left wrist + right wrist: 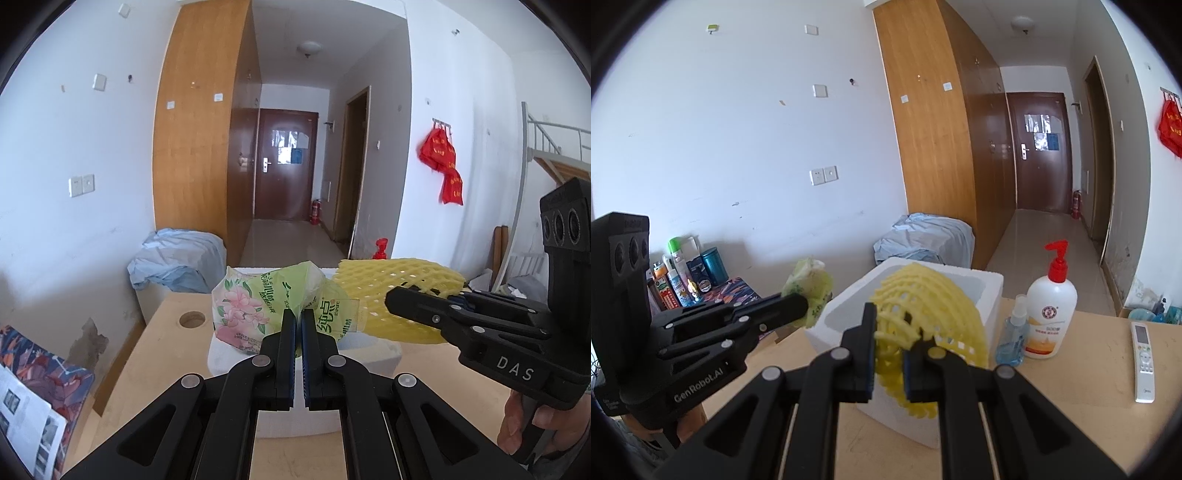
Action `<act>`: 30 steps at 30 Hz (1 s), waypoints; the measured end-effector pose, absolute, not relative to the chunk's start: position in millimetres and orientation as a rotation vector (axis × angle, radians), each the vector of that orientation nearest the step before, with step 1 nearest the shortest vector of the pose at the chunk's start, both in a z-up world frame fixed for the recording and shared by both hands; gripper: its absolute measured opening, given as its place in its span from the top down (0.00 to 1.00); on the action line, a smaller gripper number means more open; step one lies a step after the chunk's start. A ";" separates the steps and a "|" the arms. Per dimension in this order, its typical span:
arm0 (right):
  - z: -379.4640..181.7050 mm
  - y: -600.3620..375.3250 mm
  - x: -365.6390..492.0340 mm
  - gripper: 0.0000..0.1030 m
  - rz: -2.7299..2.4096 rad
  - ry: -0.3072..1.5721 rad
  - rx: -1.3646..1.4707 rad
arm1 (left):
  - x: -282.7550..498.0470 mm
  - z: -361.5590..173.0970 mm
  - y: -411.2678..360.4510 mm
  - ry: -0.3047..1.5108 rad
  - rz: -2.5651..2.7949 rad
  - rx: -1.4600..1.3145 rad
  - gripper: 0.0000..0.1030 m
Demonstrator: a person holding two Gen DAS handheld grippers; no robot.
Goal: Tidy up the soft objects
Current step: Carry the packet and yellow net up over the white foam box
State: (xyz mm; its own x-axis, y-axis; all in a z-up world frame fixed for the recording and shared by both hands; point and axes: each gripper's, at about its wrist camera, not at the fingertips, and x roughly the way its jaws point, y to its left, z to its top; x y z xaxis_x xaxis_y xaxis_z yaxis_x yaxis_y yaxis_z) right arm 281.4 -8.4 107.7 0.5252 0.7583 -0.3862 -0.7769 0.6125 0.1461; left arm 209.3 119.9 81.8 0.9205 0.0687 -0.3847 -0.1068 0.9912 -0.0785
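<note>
The left gripper [299, 314] has its jaws pinched together on a green tissue packet [258, 306] printed with pink flowers, holding it up over the white foam box [369, 354] that sits on the wooden table [155, 354]. In the right wrist view the same packet [810, 291] shows crumpled at the tip of the left gripper [801, 304], at about 9 o'clock from the foam box [991, 286] and above the table edge.

The right gripper [889, 325] is clamped on a yellow foam net sleeve [923, 306]; its jaws stand slightly apart with the mesh squeezed between them, and the sleeve hangs over the open box. From the left wrist view the sleeve [391, 280] sits at 3 o'clock from the packet, just beside it, with the right gripper [402, 295] reaching in from the right.

On the table at 3 o'clock from the box stand a small blue spray bottle [1012, 336] and a white pump bottle with a red top [1051, 306], touching or nearly so; a white remote control [1143, 360] lies further right
</note>
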 end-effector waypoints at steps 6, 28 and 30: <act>107.2 0.8 296.3 0.86 0.904 0.452 -0.054 | 232.5 82.3 124.5 0.403 0.077 -0.095 0.97; 99.9 14.4 319.0 0.86 0.861 0.480 -0.063 | 285.2 63.6 135.2 0.452 0.052 -0.087 0.97; 100.3 14.3 319.5 0.86 0.862 0.482 -0.060 | 285.2 62.7 135.6 0.451 0.055 -0.088 0.96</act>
